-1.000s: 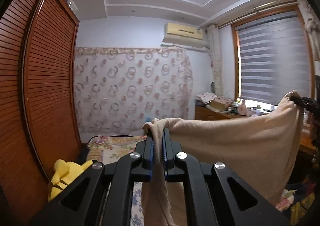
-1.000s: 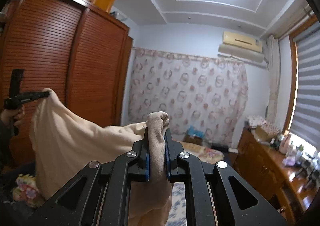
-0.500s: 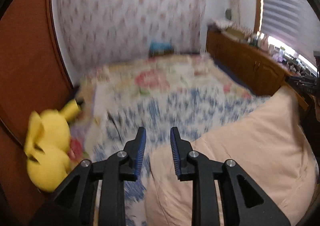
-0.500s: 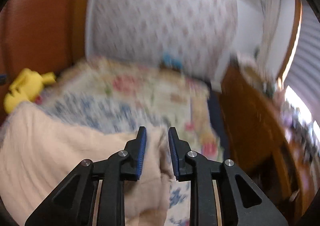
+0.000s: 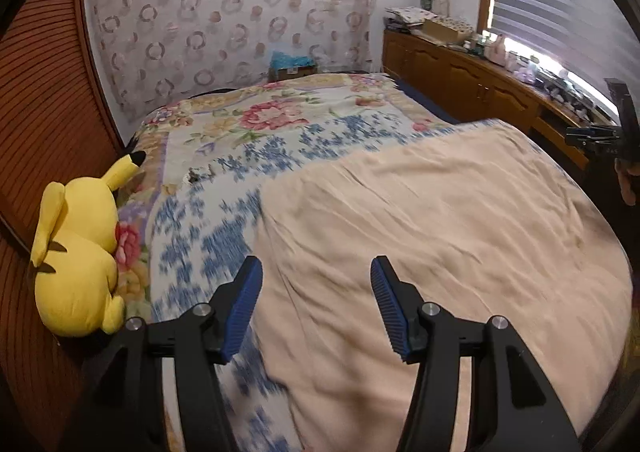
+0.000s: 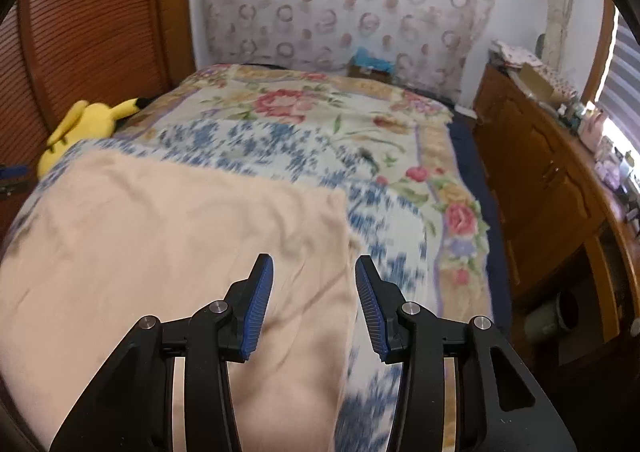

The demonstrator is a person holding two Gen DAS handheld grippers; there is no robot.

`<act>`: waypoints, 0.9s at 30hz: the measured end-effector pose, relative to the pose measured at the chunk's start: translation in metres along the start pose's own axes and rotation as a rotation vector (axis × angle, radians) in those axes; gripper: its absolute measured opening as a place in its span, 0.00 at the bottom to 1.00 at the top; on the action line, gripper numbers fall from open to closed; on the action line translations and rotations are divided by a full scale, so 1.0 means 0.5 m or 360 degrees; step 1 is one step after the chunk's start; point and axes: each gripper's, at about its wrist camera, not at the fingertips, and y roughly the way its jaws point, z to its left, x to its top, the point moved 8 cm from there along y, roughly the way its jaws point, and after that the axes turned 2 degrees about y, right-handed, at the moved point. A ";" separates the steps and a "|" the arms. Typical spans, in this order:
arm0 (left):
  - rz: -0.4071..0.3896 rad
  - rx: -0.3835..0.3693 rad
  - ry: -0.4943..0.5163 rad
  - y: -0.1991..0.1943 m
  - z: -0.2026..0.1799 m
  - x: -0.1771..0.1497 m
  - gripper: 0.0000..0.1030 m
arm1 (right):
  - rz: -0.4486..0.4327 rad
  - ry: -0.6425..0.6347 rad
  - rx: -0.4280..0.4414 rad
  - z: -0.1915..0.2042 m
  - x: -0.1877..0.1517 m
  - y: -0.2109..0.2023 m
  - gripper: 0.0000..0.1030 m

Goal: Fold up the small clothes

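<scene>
Lowered since a second ago: the peach cloth [image 5: 440,236], then stretched in the air between my two grippers, now lies spread flat on the bed [image 5: 280,124]; both pairs of jaws have just been opening and nothing is clamped in either.

Bed: floral and blue-patterned cover, filling the middle of both views; the cloth takes the lower right of the left view and the lower left of the right view.
Wardrobe [image 6: 92,24]: slatted brown doors, upper left.
Curtain [image 5: 232,12]: ring pattern, top centre.
Sideboard [image 6: 540,172]: brown wood, right edge, small items on top.
Yellow plush toy [image 5: 76,252]: large at left in the left view, small at upper left in the right view.
Left gripper [image 5: 316,308]: pads apart above the cloth's left edge.
Right gripper [image 6: 314,304]: pads apart above the cloth's right edge; the left view alone shows it from outside, at far right.
</scene>
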 end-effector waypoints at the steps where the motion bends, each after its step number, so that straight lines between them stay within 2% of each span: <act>1: 0.0003 -0.0002 0.0008 -0.005 -0.005 -0.007 0.54 | 0.0006 0.0000 0.0020 0.005 -0.017 -0.007 0.42; 6: 0.0087 -0.0005 0.0032 0.002 -0.033 -0.067 0.54 | 0.0051 0.0014 0.0097 0.026 -0.094 -0.025 0.42; 11: 0.0118 -0.0014 -0.0028 0.002 -0.043 -0.117 0.54 | 0.0067 0.0106 0.0223 0.057 -0.129 -0.012 0.42; 14: 0.0135 0.0001 -0.0037 0.004 -0.045 -0.138 0.54 | 0.0086 0.0115 0.0253 0.079 -0.150 0.004 0.42; 23: 0.0127 0.0045 -0.0114 0.006 -0.018 -0.149 0.54 | 0.0098 0.0198 0.0247 0.098 -0.146 0.051 0.42; 27: 0.0149 0.0062 -0.0129 0.016 -0.007 -0.158 0.54 | 0.0099 0.0148 0.0154 0.104 -0.152 0.064 0.42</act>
